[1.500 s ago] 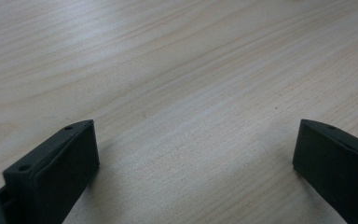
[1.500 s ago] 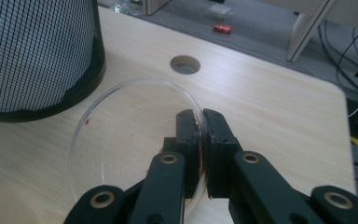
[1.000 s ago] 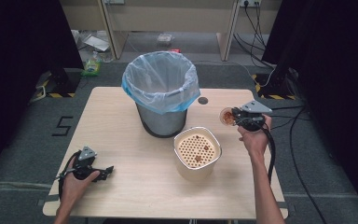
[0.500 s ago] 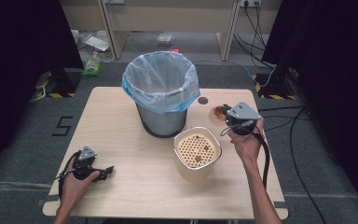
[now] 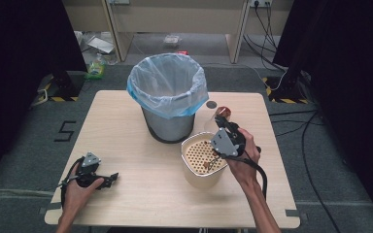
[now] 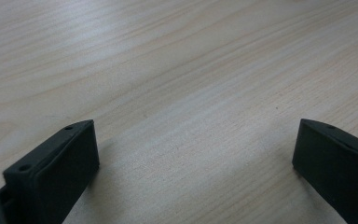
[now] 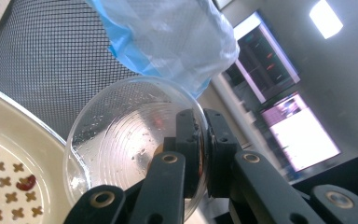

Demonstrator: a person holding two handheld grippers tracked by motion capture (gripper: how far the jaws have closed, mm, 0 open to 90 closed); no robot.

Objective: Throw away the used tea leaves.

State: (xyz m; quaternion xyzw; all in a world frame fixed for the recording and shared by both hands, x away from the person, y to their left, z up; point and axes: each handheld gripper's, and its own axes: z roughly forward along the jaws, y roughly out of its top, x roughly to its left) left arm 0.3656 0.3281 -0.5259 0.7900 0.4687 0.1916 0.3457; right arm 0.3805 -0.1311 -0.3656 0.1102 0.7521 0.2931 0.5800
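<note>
My right gripper (image 5: 222,122) is shut on the rim of a clear plastic cup (image 5: 214,118), which lies tilted on its side above the far edge of a cream perforated basket (image 5: 190,173). In the right gripper view the jaws (image 7: 200,135) pinch the cup's (image 7: 121,140) wall, with the basket's rim (image 7: 9,135) below and a red bit (image 7: 25,183) on its holed floor. A few reddish bits (image 5: 208,165) lie in the basket. My left gripper (image 5: 108,178) rests open on the table at the near left, its jaws (image 6: 196,149) wide apart over bare wood.
A mesh waste bin (image 5: 167,121) lined with a pale blue bag (image 5: 167,82) stands behind the basket, close to the cup. A small dark disc (image 5: 211,104) lies on the table (image 5: 126,145) to the bin's right. Cables run over the floor at right.
My right gripper has carried the cup left and nearer, from beside the basket to over its far edge, and tipped it. The left gripper has not moved.
</note>
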